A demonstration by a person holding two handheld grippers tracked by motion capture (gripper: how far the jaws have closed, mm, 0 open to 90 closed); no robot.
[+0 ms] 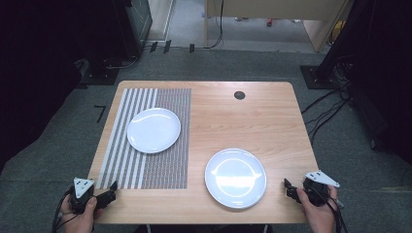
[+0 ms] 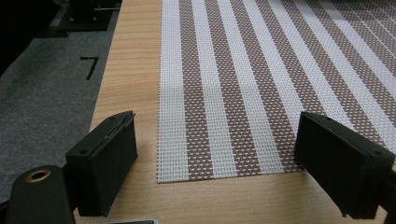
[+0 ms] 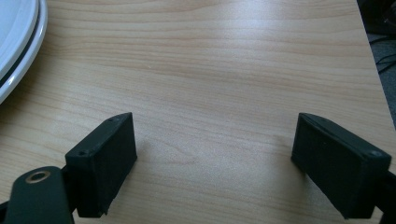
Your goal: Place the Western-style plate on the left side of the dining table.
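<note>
Two white plates lie on the wooden table (image 1: 233, 116). One plate (image 1: 154, 130) rests on a brown and white striped placemat (image 1: 145, 160) at the left. The other plate (image 1: 235, 177) sits on bare wood near the front right, and its rim (image 3: 18, 42) shows at the left edge of the right gripper view. My left gripper (image 1: 110, 191) is held at the front left corner, open and empty, its jaws over the near edge of the placemat (image 2: 224, 116). My right gripper (image 1: 287, 188) is at the front right, open and empty over bare wood (image 3: 215, 93), just right of the plate.
A small round black grommet (image 1: 239, 95) is set into the far side of the table. Grey carpet (image 1: 58, 141) surrounds the table, with cables and dark equipment at the right and back left. A black mark (image 2: 89, 65) lies on the floor to the left.
</note>
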